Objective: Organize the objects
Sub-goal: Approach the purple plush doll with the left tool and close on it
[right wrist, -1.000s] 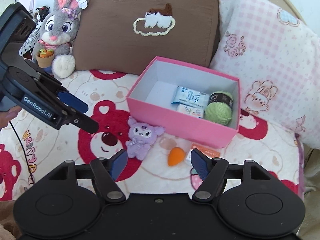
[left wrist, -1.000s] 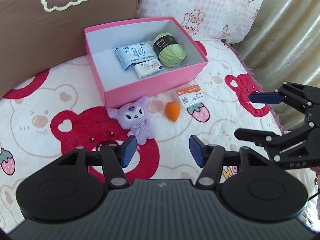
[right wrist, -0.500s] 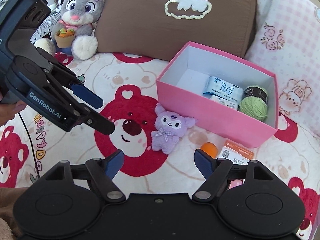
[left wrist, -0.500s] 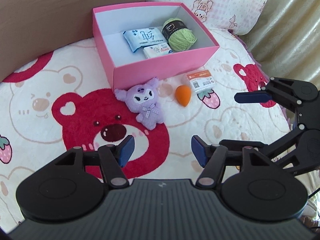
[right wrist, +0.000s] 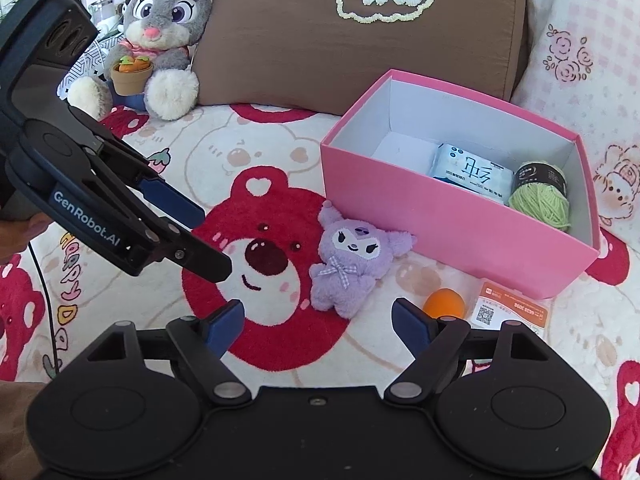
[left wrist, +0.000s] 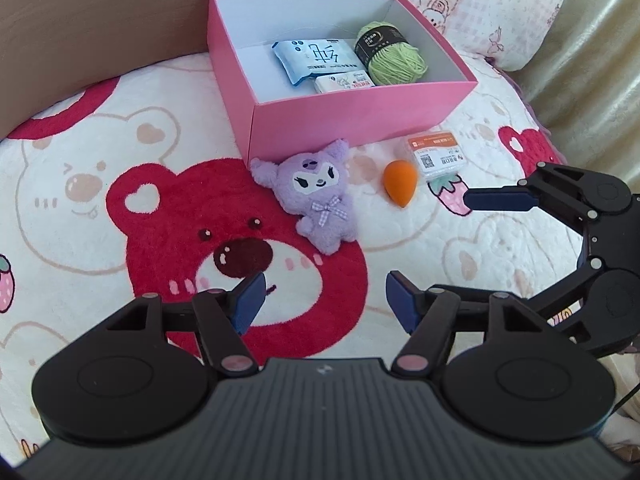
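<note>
Both jaws are opening, empty: left gripper [left wrist: 322,300], right gripper [right wrist: 314,322] nearing the purple plush [right wrist: 352,258]; crowding 1 toy, they're risking a collision.

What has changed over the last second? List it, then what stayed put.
Both grippers came down toward the bedspread, jaws opening: the left gripper and right gripper grip nothing. The purple plush, orange sponge and small card packet lie where they did before the pink box; its contents are unchanged.
</note>
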{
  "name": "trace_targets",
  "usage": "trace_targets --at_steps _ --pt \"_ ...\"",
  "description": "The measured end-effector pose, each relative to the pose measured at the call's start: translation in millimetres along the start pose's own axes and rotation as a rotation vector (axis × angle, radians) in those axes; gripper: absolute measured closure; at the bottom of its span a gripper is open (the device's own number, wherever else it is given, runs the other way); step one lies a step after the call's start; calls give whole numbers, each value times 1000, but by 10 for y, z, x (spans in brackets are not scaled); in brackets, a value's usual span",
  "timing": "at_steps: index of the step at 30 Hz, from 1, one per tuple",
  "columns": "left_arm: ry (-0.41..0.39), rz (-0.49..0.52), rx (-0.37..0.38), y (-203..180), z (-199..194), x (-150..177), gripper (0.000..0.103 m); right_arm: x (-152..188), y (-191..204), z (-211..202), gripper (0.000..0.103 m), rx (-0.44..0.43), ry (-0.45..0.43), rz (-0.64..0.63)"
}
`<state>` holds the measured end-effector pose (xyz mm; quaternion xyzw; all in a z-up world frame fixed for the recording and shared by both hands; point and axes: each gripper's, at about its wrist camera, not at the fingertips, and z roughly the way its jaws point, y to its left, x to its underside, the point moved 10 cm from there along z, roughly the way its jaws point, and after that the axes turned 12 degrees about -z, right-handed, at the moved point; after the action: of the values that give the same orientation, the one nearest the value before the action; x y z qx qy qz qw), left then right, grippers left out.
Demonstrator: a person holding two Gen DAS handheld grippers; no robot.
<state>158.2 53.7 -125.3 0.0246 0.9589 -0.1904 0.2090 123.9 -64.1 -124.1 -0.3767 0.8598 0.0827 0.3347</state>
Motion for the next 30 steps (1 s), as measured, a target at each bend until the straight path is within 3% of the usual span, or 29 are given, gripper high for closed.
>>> trace_targets --at_steps 6,9,17,22,30 --pt "-75 -34 24 -40 162 -123 36 -29 -6 155 12 101 -55 -69" --pt "-100 -71 50 -57 264 -197 29 -42 2 279 12 110 -74 -84" --pt "-101 -83 32 29 650 -236 26 21 -186 679 12 65 -112 90" --pt "-49 -98 32 77 892 -200 30 137 -293 897 12 20 -110 183" --pt "-54 -124 43 96 1111 -241 38 195 -288 1095 12 -28 -125 246"
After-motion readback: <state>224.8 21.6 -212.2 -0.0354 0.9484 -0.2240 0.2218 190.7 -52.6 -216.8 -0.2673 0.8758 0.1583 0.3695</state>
